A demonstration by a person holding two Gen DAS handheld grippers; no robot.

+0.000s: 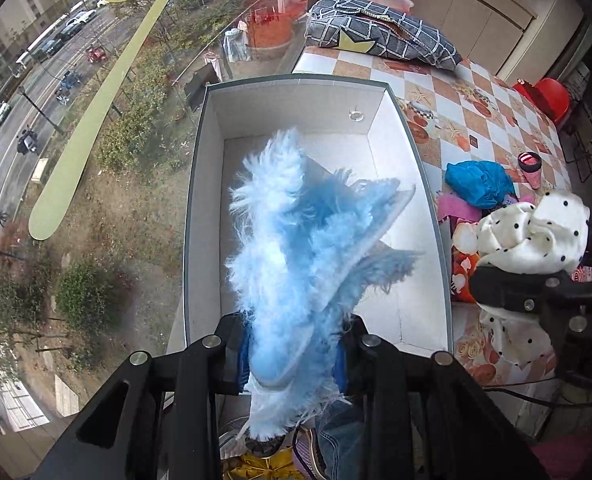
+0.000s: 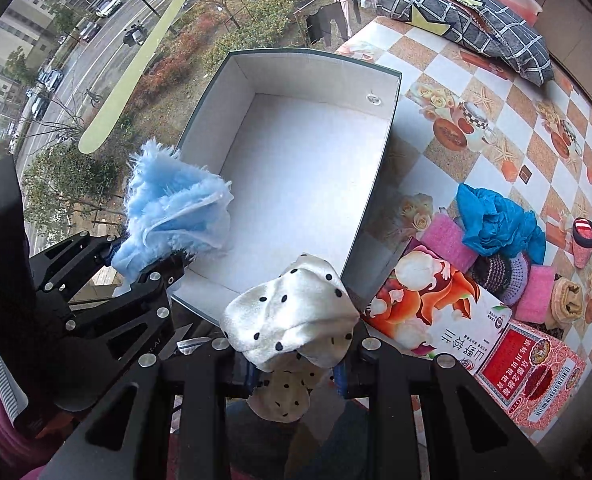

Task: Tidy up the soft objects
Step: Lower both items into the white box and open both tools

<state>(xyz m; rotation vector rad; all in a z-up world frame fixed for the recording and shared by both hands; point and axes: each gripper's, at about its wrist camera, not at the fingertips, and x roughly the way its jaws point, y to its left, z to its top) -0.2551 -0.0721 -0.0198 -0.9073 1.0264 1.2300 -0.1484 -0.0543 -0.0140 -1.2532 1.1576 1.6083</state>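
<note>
My left gripper (image 1: pixel 294 354) is shut on a fluffy light-blue cloth (image 1: pixel 296 232) and holds it over the near end of an open grey box with a white inside (image 1: pixel 392 208). It also shows in the right wrist view (image 2: pixel 176 216), at the box's (image 2: pixel 296 168) left rim. My right gripper (image 2: pixel 296 364) is shut on a white cloth with black dots (image 2: pixel 296 316), held just in front of the box's near edge. The dotted cloth also shows in the left wrist view (image 1: pixel 532 236), to the right of the box. The box holds nothing.
The box stands on a checkered tablecloth (image 2: pixel 508 120) beside a window. Right of it lie a blue cloth (image 2: pixel 496 220), pink sponges (image 2: pixel 448 244), a knitted item (image 2: pixel 504 272), a rolled yellow towel (image 2: pixel 568 296), printed cartons (image 2: pixel 436 308) and a small cup (image 2: pixel 584 240). A checked cushion (image 2: pixel 468 12) lies at the far end.
</note>
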